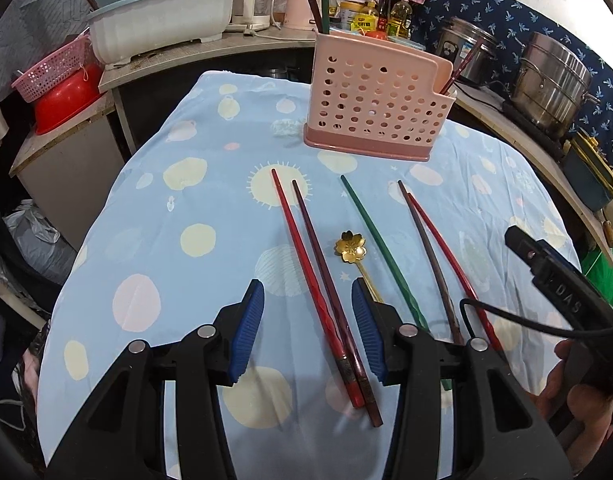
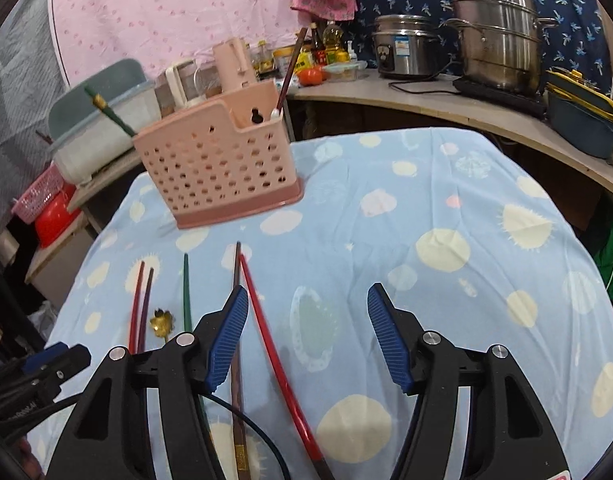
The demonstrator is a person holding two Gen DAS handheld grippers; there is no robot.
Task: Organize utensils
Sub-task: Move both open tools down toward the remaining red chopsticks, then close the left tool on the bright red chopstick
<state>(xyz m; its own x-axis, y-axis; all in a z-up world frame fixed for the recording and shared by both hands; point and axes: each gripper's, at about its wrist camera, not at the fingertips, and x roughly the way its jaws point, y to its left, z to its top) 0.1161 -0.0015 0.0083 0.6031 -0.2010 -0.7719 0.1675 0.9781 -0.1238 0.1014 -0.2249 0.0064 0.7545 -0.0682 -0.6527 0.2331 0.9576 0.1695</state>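
A pink perforated utensil holder (image 1: 376, 100) stands at the far side of the blue spotted tablecloth (image 1: 178, 208) and holds a few chopsticks; it also shows in the right wrist view (image 2: 214, 160). Loose on the cloth lie a red chopstick (image 1: 306, 276), a dark brown chopstick (image 1: 326, 280), a gold flower spoon (image 1: 351, 249), a green chopstick (image 1: 380, 248), and a dark and a red chopstick (image 1: 438, 256). My left gripper (image 1: 308, 300) is open, its jaws either side of the red and brown pair. My right gripper (image 2: 308, 304) is open, with a red chopstick (image 2: 274, 356) between its jaws.
A counter behind holds a grey-blue dish tub (image 1: 158, 20), a kettle (image 1: 254, 0), bottles (image 1: 386, 12) and steel pots (image 1: 550, 80). A pink basket on a red bowl (image 1: 58, 88) sits at the left. The right gripper's body (image 1: 562, 288) shows at the left view's right edge.
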